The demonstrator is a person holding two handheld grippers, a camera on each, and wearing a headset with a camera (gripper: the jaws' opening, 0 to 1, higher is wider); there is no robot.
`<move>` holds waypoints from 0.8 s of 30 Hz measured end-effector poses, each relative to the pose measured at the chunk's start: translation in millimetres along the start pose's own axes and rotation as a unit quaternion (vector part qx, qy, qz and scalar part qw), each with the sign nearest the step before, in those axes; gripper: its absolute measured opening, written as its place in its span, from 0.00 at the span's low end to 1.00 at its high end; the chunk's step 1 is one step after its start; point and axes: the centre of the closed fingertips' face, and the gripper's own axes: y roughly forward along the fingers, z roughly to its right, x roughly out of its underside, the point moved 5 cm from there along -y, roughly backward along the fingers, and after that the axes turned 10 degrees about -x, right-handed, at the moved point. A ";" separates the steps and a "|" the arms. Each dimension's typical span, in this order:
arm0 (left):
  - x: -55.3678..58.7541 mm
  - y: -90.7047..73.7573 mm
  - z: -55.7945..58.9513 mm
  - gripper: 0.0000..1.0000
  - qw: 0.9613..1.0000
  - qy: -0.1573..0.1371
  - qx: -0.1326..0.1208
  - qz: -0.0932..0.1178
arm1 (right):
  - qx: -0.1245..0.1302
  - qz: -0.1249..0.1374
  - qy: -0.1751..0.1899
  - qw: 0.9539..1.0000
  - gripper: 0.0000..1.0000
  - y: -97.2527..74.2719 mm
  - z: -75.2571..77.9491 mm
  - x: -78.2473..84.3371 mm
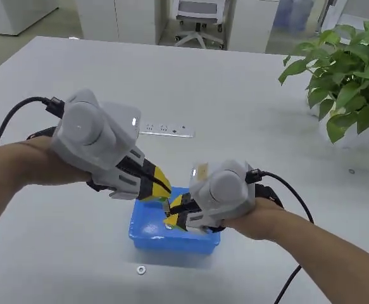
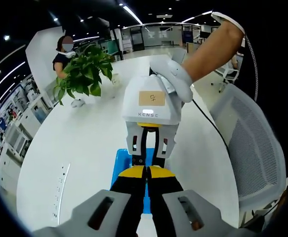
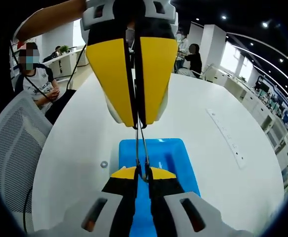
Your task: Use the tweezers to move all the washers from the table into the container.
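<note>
- Nearest the person, one washer (image 1: 140, 270) lies flat on the desk (image 1: 254, 120), just off the near wall of the blue container (image 1: 171, 243) and not touching it. It has not been moved yet, so the task is unfinished.
- Over the container's near half hangs the right claw (image 1: 173, 219). Its jaws are drawn narrow on one end of the tweezers (image 3: 140, 143), whose two thin metal legs run up from between the yellow tips.
- Over the container's far edge the left claw (image 1: 162, 190) faces it, jaws pinched narrow on the tweezers' other end. Both claws hold the one tool, above the container and well apart from the washer.
- The step in hand, as I judge it, is settling the grip on the tweezers between pick-ups. No washer can be made out on the tweezers, and I cannot tell whether any lie inside the container — the pale patches there may be glare.
- The next move calls for carrying the tool out past the container's near wall and down to the washer, with the legs spread enough to straddle its thin edge.
- Beyond the container lies a white power strip (image 1: 165, 130), and farther off to the container's right stands a potted plant (image 1: 345, 82).
</note>
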 end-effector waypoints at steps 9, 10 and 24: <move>7.6 14.5 -7.3 0.04 1.000 -0.005 0.004 -0.002 | -0.003 -0.001 0.010 1.000 0.10 6.3 10.8 12.2; 8.6 16.6 -8.2 0.04 1.000 -0.005 0.004 -0.002 | -0.003 -0.002 0.012 1.000 0.10 7.1 12.1 14.0; 20.7 37.8 -16.1 0.04 1.000 -0.013 0.010 -0.006 | -0.011 -0.004 0.032 0.999 0.10 17.5 24.3 32.7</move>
